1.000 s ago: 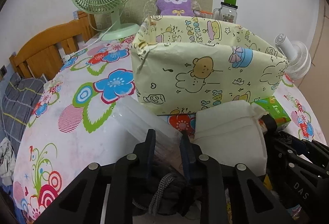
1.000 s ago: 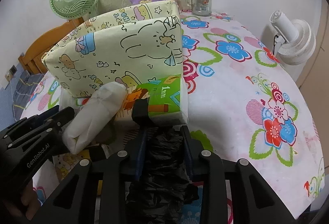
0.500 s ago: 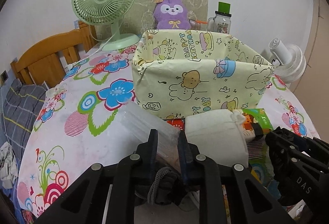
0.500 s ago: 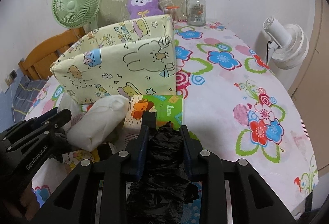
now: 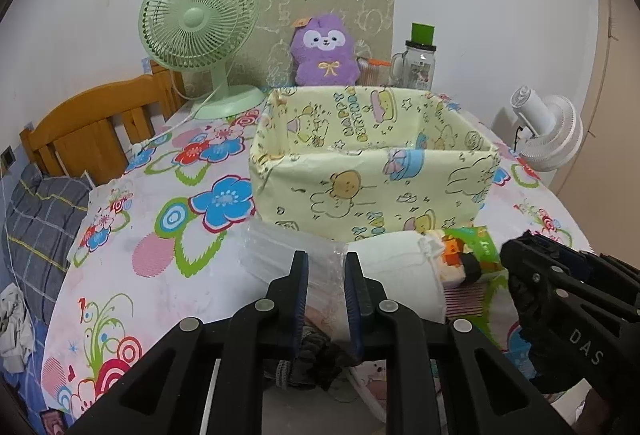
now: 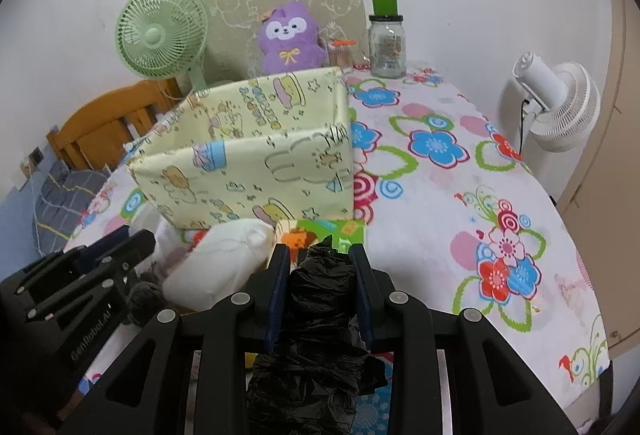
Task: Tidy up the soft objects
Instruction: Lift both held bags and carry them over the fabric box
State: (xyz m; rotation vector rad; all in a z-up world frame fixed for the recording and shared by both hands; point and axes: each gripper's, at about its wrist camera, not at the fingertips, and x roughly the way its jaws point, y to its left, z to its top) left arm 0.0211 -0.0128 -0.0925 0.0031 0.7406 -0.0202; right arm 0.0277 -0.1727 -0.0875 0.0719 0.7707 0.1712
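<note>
On the left side, a clear plastic pack (image 5: 288, 255) is held between the jaws of the left gripper (image 5: 326, 299), which are closed narrowly on its near end. The pack seems light, thin and slippery, so it is judged that it can slide out if it is gripped only at the edge; a hold nearer its middle would be safer. Its far end reaches toward the yellow cartoon box (image 5: 372, 171), which stands open just behind it on the flowered tablecloth (image 5: 132, 235).

In the middle, a white soft bundle (image 5: 400, 275) is lying beside the left jaws, touching the pack, and a green tissue packet (image 6: 332, 229) is seen just behind it. Both are judged soft and light, easy to squeeze.

On the right, a crumpled black plastic bag (image 6: 320, 299) is clamped between the jaws of the right gripper (image 6: 320, 287). It is very light and limp, and it hangs down below the fingers; it is best held where the folds are thick. The box is near, ahead and to the left of this gripper.
</note>
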